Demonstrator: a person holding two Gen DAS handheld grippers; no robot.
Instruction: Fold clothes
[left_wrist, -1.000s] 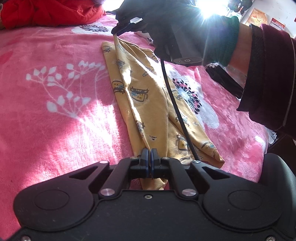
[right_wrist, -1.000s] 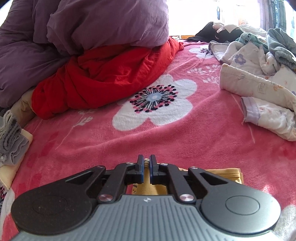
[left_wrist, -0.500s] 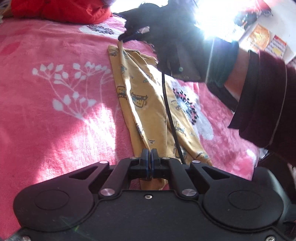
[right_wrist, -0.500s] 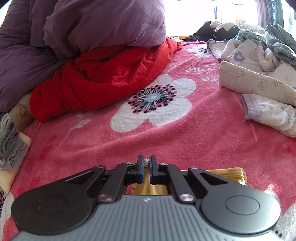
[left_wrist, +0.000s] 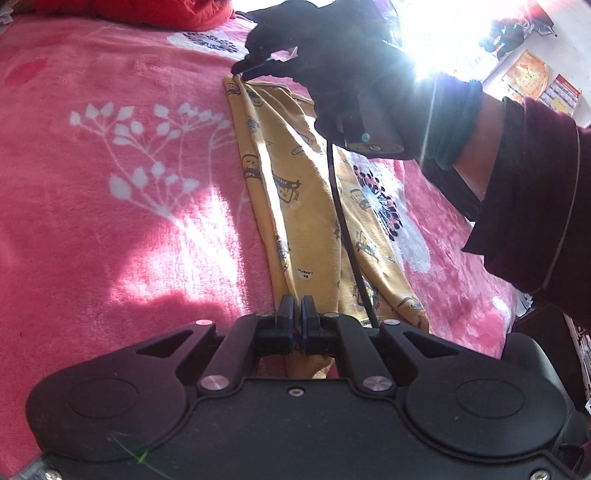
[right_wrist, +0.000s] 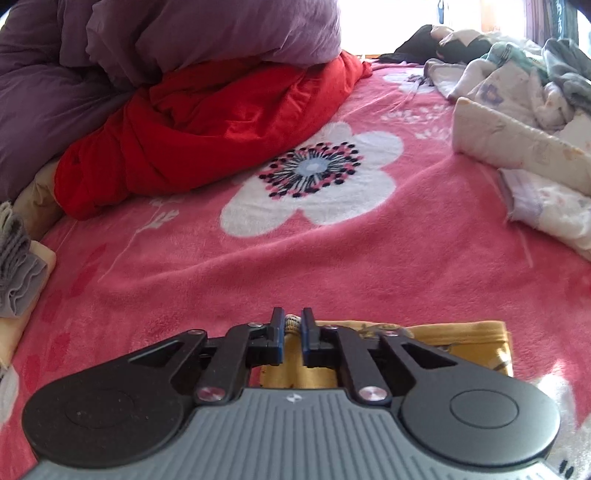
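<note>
The yellow printed cotton garment (left_wrist: 295, 206) lies stretched along the pink floral fleece bed blanket (left_wrist: 110, 221). Our left hand-held gripper (left_wrist: 297, 314) pinches its near end; our right hand-held gripper (right_wrist: 293, 330) has just been opening, freeing the far hem, so this fold looks placed.

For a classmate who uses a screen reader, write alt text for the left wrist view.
The left gripper is shut on the near end of a yellow printed garment lying lengthwise on a pink flowered blanket. At the far end, the right gripper, in a black-gloved hand, has just been opening over its hem.
</note>
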